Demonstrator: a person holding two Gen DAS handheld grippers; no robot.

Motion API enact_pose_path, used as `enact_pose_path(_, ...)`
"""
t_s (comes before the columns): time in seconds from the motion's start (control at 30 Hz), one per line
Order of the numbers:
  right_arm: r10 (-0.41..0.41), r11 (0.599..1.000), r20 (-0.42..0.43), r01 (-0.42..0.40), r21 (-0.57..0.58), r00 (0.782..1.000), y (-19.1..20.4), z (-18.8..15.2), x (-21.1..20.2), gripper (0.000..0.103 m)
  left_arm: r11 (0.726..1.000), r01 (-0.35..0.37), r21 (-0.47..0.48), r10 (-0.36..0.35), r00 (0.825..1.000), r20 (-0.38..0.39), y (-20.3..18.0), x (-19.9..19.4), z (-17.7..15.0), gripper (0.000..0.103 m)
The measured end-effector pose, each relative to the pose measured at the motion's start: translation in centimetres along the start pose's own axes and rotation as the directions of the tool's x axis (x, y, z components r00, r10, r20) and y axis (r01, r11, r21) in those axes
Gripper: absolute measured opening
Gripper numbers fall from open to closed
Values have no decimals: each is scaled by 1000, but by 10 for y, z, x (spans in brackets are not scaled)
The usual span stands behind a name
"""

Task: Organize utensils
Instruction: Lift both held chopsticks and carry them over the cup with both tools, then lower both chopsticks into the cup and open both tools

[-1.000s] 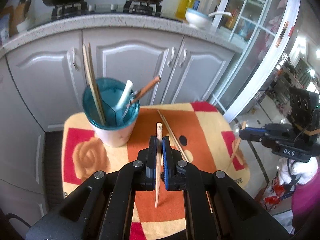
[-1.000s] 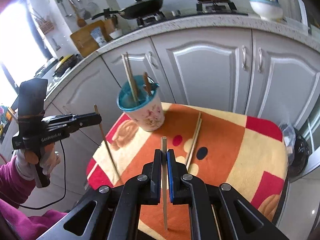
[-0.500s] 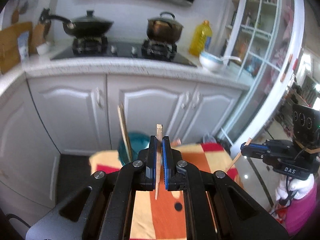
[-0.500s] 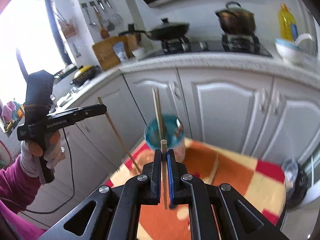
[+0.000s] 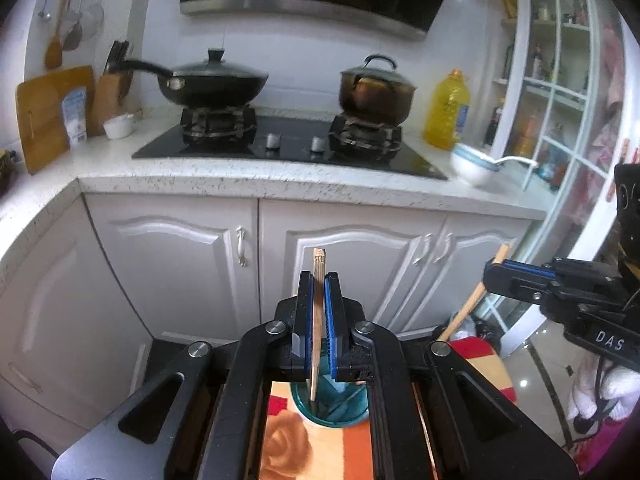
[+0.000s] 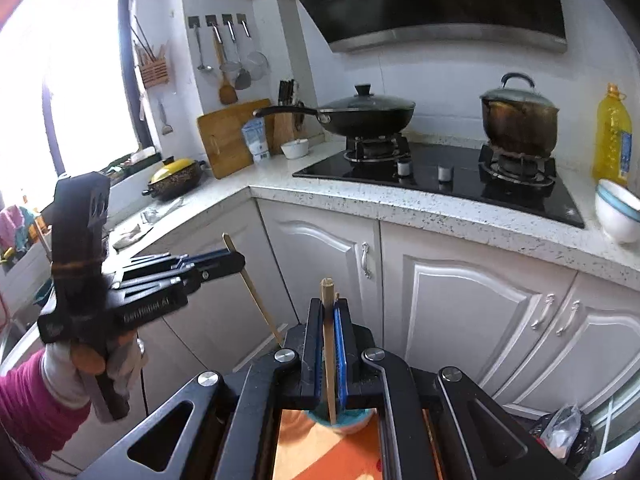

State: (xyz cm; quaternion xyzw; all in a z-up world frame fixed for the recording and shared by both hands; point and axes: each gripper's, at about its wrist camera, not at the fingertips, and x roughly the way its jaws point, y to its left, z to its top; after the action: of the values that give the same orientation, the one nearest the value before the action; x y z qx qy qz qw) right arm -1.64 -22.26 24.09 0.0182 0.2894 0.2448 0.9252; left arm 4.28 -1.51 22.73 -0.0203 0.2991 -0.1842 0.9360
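Observation:
My left gripper (image 5: 319,280) is shut on a wooden chopstick (image 5: 317,320) held upright; its lower tip hangs over the teal-rimmed utensil cup (image 5: 330,410) seen between the gripper arms. My right gripper (image 6: 329,308) is shut on another wooden chopstick (image 6: 329,344), upright, its lower end over the same cup (image 6: 340,420). The right gripper shows at the right in the left wrist view (image 5: 494,276). The left gripper shows at the left in the right wrist view (image 6: 236,260). The cup stands on an orange patterned mat (image 5: 320,452).
White cabinets (image 5: 180,272) and a speckled counter (image 5: 280,180) stand behind. On the hob sit a black wok (image 5: 212,84) and a pot (image 5: 376,88). An oil bottle (image 5: 446,112) and a bowl (image 5: 472,164) are at the right.
Both grippers have risen and tilted up, each still holding its chopstick. The views swung from the mat up to the counter. The cup now sits low between the gripper arms.

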Motion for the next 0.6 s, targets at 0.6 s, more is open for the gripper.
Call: enact_pose_path(0.6,-9,989,-226,41,141,974,-49,-69,104,5,998,-43,-38,35,984,-175,1,83,-63,4)
